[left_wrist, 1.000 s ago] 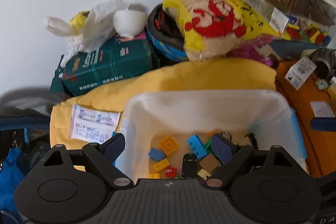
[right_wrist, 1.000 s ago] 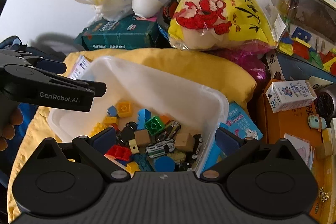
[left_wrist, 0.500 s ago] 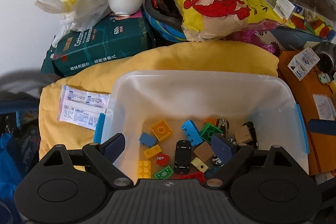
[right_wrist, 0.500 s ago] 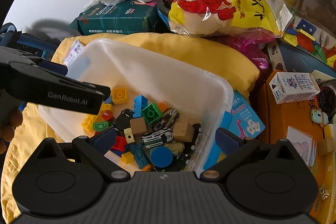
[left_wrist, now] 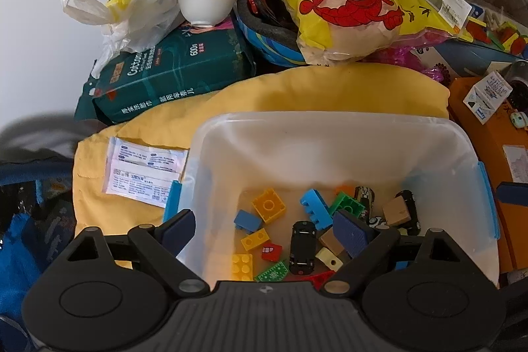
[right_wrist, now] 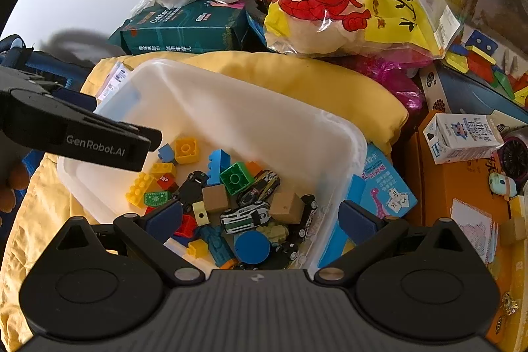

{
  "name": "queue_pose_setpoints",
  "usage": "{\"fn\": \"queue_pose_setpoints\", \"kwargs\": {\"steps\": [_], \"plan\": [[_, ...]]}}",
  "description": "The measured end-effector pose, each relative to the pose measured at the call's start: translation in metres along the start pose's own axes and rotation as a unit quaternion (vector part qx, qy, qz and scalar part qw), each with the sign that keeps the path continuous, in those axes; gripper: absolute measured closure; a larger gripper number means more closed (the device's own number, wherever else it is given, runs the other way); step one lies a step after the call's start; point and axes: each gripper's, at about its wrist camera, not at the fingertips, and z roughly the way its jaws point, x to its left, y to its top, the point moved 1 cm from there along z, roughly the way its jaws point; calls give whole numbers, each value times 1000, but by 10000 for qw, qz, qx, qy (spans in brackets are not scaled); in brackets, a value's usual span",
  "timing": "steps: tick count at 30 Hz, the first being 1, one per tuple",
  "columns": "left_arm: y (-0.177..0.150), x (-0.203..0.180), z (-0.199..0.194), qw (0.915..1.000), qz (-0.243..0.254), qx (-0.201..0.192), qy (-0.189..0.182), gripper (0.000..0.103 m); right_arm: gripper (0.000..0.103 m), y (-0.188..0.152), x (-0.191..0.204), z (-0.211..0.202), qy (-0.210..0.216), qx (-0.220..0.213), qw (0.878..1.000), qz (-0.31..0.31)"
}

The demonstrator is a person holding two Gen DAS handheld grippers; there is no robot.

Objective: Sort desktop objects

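Both your tongs are spread wide and hold nothing. Your left gripper and right gripper hang over the see-through plastic box, low in the frame's middle, full of small coloured toy bricks and toy cars.
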Motion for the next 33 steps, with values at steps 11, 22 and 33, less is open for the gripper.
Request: {"fn": "queue_pose_setpoints", "kwargs": {"steps": [11,22,33], "plan": [[0,1,2,10000,-38,29,-4,11,0,0,-1,1,-33,7,10000,17],[0,1,2,10000,-34,24,-25,11,0,1,-1,2,-35,-10,10000,21],[-1,4,2,10000,-22,32,-44,11,0,2,-3,1,-63,-22,10000,41]]}}
